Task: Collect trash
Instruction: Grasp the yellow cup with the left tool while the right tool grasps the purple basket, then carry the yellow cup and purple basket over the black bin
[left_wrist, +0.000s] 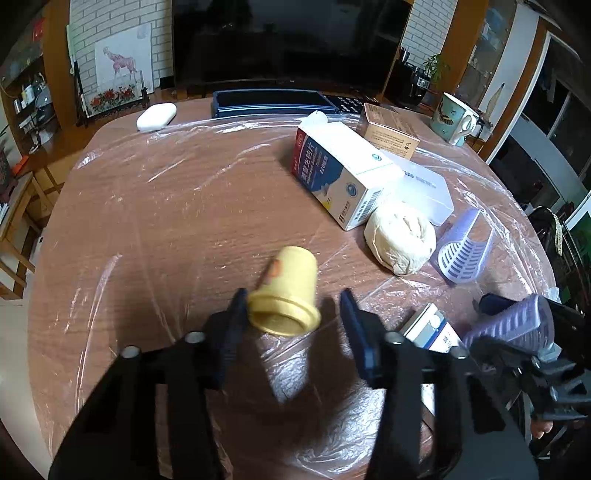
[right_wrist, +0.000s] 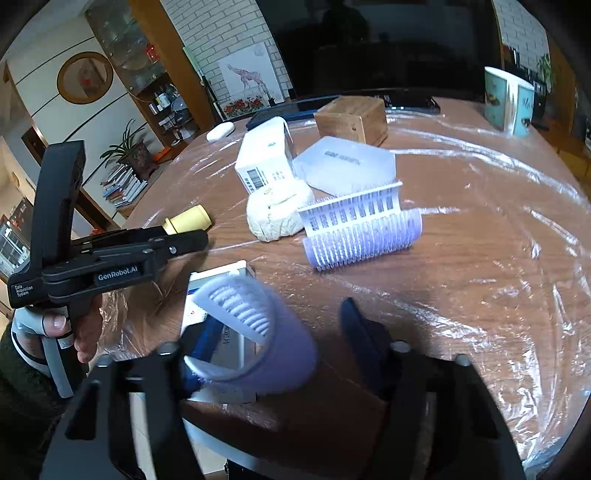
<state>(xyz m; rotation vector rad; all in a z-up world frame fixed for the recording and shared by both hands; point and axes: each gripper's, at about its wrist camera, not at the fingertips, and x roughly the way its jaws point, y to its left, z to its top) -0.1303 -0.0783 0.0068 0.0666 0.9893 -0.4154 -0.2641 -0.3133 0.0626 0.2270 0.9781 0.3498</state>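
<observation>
A small yellow cup lies on its side on the plastic-covered table, its mouth toward me. My left gripper is open, its jaws on either side of the cup's rim, not closed on it. The cup also shows in the right wrist view. A purple hair roller sits between the jaws of my right gripper, which stand wide; the roller leans on the left finger. It also shows in the left wrist view. A crumpled paper ball lies mid-table.
A second purple roller lies near the paper ball. A white-and-blue medicine box, a clear lidded box, a brown box and a mug stand behind. A small box lies under my right gripper.
</observation>
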